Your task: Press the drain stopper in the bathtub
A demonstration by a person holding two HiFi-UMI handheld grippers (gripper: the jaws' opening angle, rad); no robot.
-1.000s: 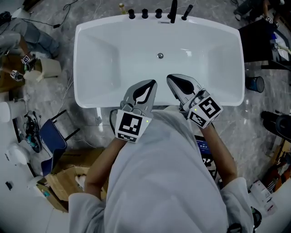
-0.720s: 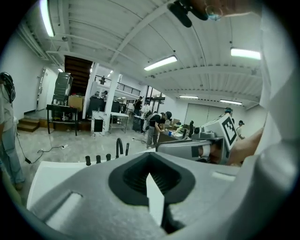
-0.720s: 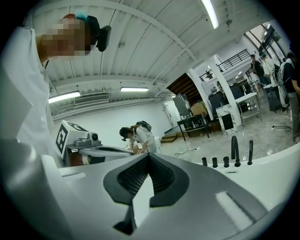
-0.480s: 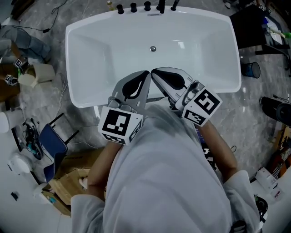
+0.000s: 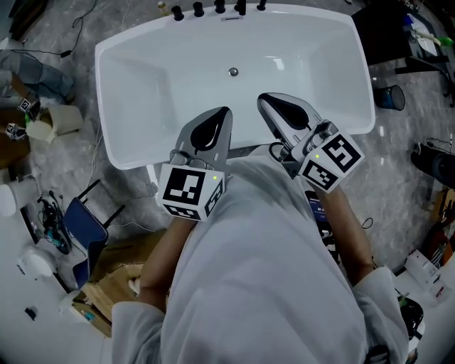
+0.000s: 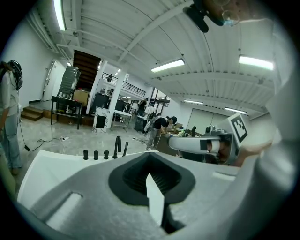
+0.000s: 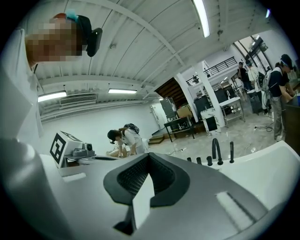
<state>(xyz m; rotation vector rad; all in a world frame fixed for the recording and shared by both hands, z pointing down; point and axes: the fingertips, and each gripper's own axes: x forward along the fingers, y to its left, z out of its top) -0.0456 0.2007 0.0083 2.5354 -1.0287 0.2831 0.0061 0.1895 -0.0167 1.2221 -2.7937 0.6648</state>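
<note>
One drain stopper point(image 5: 233, 72): a small metal disc on the bathtub floor, toward the far end, near the black tap fittings point(image 5: 220, 7) on the far rim. Too small in the head view to tell whether it sits raised or pressed.

The bathtub point(image 5: 114, 135) is white and stands on a grey marbled floor point(image 5: 398, 206).

Both tongs are held over the near side of the tub, well apart from the stopper.
- Left tongs point(image 5: 222, 114): jaws together, nothing between them, only a thin slit of light past the pads. They point toward the far end.
- Right tongs point(image 5: 264, 99): jaws together too, nothing held. They angle inward, toward the left pair.
- Tips are near each other but apart. The marker cubes sit at the person's end.

Each gripper view looks roughly level across the tub: the far rim and taps show beyond the closed jaws, with the other tongs off to the side.

Around the tub:
- Blue folding chair point(image 5: 79, 213) on the floor, left of the tub.
- Open cardboard box point(image 5: 106, 281) nearer the person.
- Dark blue cup point(image 5: 389, 97) on the floor, just right of the tub.
- People standing and bending in the background of both gripper views.
</note>
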